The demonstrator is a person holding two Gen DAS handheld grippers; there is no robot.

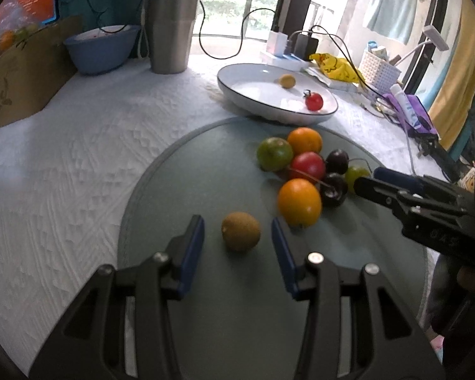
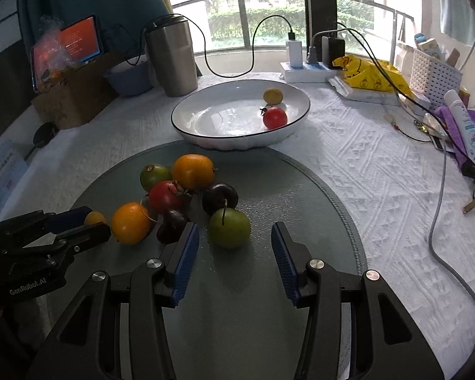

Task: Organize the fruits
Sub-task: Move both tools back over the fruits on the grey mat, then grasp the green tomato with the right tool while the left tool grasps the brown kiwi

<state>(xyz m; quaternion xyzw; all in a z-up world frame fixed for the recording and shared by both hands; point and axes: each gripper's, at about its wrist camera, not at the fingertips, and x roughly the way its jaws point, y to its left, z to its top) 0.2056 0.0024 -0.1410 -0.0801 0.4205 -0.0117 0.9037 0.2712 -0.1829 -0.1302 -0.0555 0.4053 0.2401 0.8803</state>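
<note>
A round grey-green mat (image 2: 300, 190) lies on the surface, which is covered by a white textured cloth (image 1: 63, 164). Behind the mat sits a white dish (image 2: 186, 126) with a dark rim, holding a small yellow fruit (image 2: 272, 95) and a red tomato (image 2: 274, 117). Further back stand a steel tumbler (image 1: 171, 28), a blue bowl (image 1: 101, 49), a cardboard box (image 1: 22, 72), a power strip (image 2: 307, 69) with chargers, a yellow bag (image 2: 367, 76) and a white basket (image 2: 433, 76).

The left claw (image 1: 237, 234) is spread wide around a brown kiwi-like fruit (image 1: 240, 231), which lies on the mat between the blue pads (image 1: 193, 247) without touching either; its long axis runs roughly across the gap. Just beyond the right pad, an orange fruit (image 1: 299, 202) crowds close.

The right claw (image 2: 234, 243) is also wide, framing a green plum-like fruit (image 2: 229, 228) whose stem points up and away. A dark cherry (image 2: 171, 226) sits against its left pad. Behind it the pile continues: another dark cherry (image 2: 220, 199), a red tomato on the mat (image 2: 166, 197), a second orange fruit (image 2: 193, 171) and a green-orange fruit (image 2: 155, 176), all touching.

In the right wrist view, the left claw hides most of the kiwi-like fruit, leaving a yellowish sliver. In the left wrist view, the right claw's tip covers part of the green plum-like fruit.
</note>
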